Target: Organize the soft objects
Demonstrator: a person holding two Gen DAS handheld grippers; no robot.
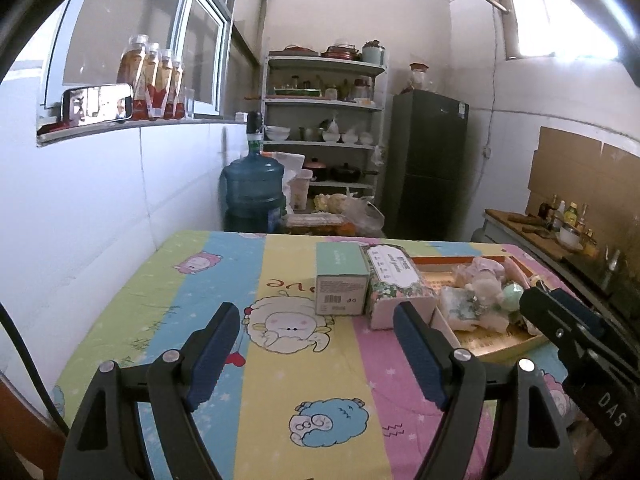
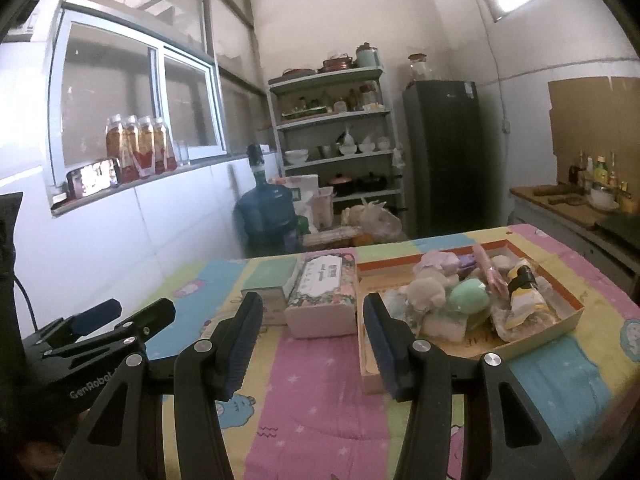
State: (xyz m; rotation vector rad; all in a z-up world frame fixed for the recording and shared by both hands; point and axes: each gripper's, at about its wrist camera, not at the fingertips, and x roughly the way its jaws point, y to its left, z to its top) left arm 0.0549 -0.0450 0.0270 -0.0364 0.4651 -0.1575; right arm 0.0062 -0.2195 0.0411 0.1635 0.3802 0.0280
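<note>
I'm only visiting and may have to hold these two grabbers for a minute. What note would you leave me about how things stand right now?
Left gripper: open, empty, above the tablecloth.
Right gripper: open, empty, near the tray.
Soft items: piled in the tray at the table's right.
Two boxes beside the tray: green box and floral box.
Done: nothing picked up, as far as the pile shows.
Left: sort the soft items from the tray. Where they should go is not clear from here.
</note>
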